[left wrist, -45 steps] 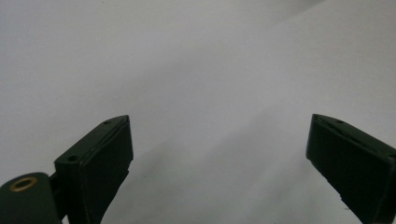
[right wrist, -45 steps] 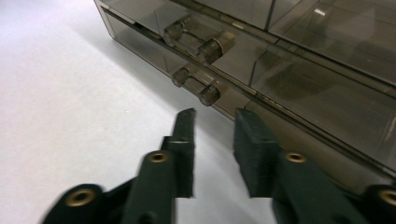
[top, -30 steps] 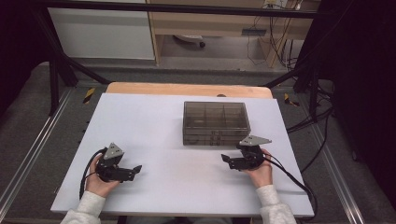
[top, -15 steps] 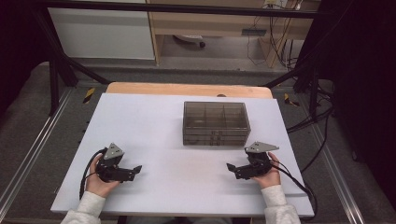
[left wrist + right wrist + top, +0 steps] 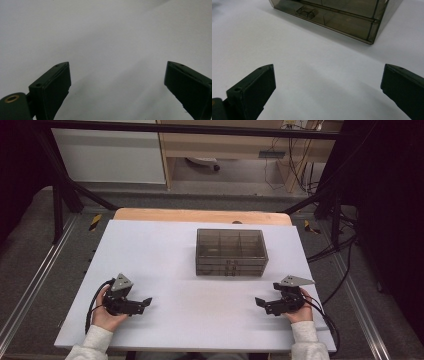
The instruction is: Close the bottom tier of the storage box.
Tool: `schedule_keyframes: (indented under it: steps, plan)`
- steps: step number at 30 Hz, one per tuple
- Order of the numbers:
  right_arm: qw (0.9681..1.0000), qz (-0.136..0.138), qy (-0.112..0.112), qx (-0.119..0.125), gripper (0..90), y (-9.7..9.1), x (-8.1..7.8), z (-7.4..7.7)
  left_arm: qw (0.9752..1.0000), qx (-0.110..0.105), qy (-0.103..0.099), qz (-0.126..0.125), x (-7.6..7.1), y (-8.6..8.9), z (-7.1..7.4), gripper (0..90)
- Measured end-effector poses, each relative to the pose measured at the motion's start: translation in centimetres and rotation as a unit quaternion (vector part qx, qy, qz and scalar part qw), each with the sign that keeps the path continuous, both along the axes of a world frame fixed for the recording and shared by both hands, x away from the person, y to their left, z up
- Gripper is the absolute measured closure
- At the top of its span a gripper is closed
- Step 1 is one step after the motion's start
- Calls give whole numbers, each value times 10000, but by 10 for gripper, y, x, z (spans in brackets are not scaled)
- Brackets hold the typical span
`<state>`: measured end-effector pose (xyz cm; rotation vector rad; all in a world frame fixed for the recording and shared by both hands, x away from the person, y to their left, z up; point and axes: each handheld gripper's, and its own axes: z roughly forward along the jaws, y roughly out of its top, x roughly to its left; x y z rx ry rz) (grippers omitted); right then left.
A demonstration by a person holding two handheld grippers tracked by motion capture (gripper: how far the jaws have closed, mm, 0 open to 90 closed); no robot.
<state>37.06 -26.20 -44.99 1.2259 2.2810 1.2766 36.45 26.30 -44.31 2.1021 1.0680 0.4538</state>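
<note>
two hand-held grippers, left hand-held gripper (image 5: pixel 146 302) and right hand-held gripper (image 5: pixel 260 302), rest wide open and empty on the white desk (image 5: pixel 165 255), near a smoky drawer box (image 5: pixel 230 251).

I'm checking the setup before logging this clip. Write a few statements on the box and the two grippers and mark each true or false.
1. The box stands on the white table. True.
2. The right gripper holds the box. False: its jaws stand wide open with nothing between them, short of the box.
3. The left gripper is open over bare table. True.
4. The box's drawers are pulled out. False: the front looks flush and closed.
5. The box lies between the two grippers' jaws. False: it sits farther back, beyond both.
</note>
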Motion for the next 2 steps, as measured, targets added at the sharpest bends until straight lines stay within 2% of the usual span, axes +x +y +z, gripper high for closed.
schedule_keyframes:
  steps: [2]
  plan:
    - [10000,-11,15,3,5,-1,0,0,10000,-3,0,-2,0,0,0,69]
